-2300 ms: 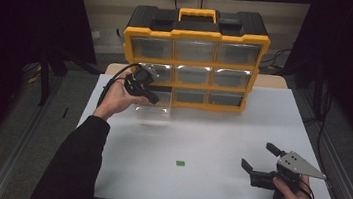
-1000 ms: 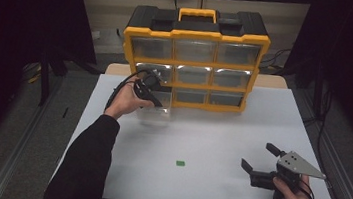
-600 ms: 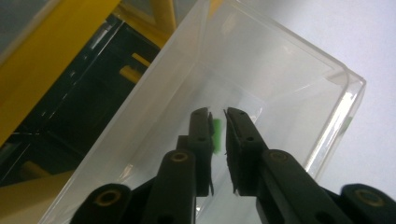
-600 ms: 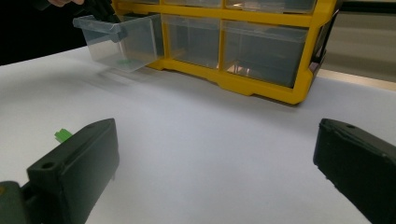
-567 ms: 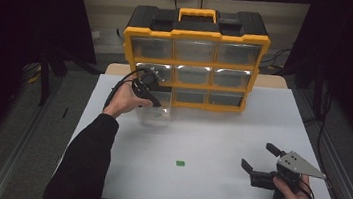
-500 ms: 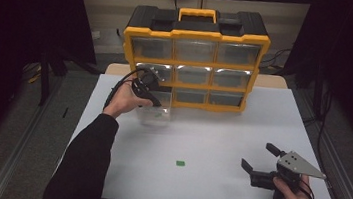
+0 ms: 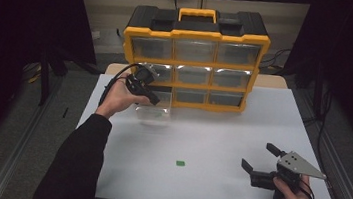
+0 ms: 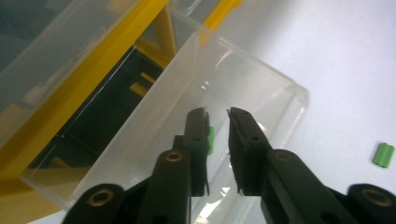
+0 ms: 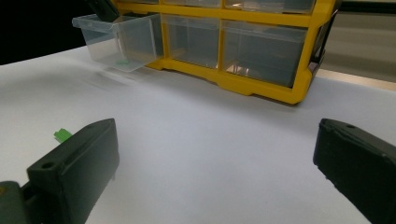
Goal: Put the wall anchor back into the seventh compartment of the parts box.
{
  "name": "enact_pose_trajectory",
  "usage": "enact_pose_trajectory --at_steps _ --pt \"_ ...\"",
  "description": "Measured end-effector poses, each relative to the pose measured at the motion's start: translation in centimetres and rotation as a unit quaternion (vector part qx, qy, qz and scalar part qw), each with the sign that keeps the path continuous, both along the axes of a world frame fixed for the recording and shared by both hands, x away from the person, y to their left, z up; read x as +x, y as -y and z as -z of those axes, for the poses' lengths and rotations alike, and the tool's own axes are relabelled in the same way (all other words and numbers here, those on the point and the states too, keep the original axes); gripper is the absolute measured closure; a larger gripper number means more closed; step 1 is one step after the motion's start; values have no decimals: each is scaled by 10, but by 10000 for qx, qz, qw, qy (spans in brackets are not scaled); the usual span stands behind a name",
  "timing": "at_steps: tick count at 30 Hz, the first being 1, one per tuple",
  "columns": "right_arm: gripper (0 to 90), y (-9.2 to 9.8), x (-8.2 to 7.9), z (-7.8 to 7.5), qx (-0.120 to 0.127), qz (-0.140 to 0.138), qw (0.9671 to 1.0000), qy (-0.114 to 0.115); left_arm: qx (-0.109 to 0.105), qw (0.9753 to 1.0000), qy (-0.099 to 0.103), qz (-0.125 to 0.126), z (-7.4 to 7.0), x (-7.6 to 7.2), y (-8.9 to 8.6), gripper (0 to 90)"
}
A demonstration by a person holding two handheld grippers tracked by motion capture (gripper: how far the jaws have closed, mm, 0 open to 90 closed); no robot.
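Hovering over the clear drawer (image 8: 196, 116), left gripper (image 8: 217, 114) narrowly parted, empty; right gripper (image 9: 215, 140) wide, empty.

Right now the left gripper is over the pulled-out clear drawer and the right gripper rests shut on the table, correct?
Not quite. The right gripper is open: the right gripper view shows its jaws spread wide. The left gripper is indeed over the pulled-out clear drawer.

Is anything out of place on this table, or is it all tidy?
One clear drawer is pulled out of the yellow organizer, with a green piece inside. Another small green piece lies loose on the white table, apart from it.
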State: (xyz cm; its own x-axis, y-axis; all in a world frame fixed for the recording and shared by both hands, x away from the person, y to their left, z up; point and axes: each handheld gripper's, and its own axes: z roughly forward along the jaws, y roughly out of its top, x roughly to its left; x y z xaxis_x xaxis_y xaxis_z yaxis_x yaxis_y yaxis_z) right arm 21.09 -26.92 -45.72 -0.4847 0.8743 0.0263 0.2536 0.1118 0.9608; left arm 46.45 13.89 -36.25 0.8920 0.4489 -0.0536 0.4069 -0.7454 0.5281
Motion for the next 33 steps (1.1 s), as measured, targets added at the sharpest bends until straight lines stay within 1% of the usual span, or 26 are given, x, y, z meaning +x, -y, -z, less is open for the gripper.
enact_pose_trajectory --at_steps 1,2,3,5,6,7,8,9,11,12,13,14,15,16,17,18,19,20,22,24,25,26,27,29,30,33 --pt "1 0 0 0 -1 5 10000 0 -28 10000 55 30 -3 -1 -1 745" --pt "2 0 0 0 1 1 10000 3 -189 9998 61 -14 -4 -4 -1 734" --pt "1 0 0 0 1 2 10000 6 -277 9996 102 -34 -7 -6 -2 717" --pt "1 0 0 0 -3 2 10000 2 -259 9994 218 92 -12 -10 -3 682" --pt "1 0 0 0 -1 1 10000 -1 -361 9991 234 63 -13 -13 -2 659" --pt "2 0 0 0 -4 12 10000 3 -415 9988 239 59 -15 -16 -1 620" --pt "2 0 0 0 -8 7 10000 12 -398 9986 304 140 -16 -19 0 574" --pt "1 0 0 0 -9 0 10000 5 -443 9983 347 172 -16 -23 2 531" --pt "1 0 0 0 -6 17 10000 23 -492 9970 524 286 -15 -29 5 447" --pt "1 0 0 0 -7 18 10000 23 -542 9964 603 245 -14 -31 6 428" --pt "1 0 0 0 -11 2 10000 9 -469 9961 678 313 -14 -32 6 383" --pt "2 0 0 0 -14 0 10000 13 -501 9961 650 336 -13 -33 6 338" --pt "1 0 0 0 -3 -2 10000 34 -631 9955 664 228 -11 -36 7 305" --pt "1 0 0 0 -13 1 10000 29 -561 9953 723 329 -11 -36 7 280" --pt "1 0 -1 0 -3 1 10000 13 -623 9946 780 265 -9 -39 8 262" --pt "2 0 0 0 -16 -1 10000 24 -618 9943 812 302 -10 -41 7 239" --pt "2 0 0 0 -5 4 10000 2 -729 9933 870 230 -10 -43 8 211" --pt "1 0 0 0 -9 4 10000 13 -706 9932 903 209 -11 -45 8 188" --pt "1 0 0 0 1 4 10000 13 -812 9926 889 124 -11 -50 9 127" --pt "1 0 0 0 -13 11 10000 28 -877 9919 891 202 -12 -55 11 111" --pt "1 0 0 0 -2 -5 10000 32 -850 9922 878 230 -12 -58 11 110" --pt "1 0 0 0 -2 -4 10000 33 -904 9916 885 255 -11 -60 12 106" --pt "1 0 0 0 -11 6 10000 26 -869 9918 892 300 -10 -63 13 94" --pt "1 0 0 0 -11 2 10000 25 -904 9914 876 345 -7 -67 14 86" --pt "1 0 0 0 -3 -5 10000 31 -887 9914 875 406 -6 -68 15 80" --pt "1 0 0 0 -7 3 10000 22 -833 9915 908 407 -2 -73 18 73"
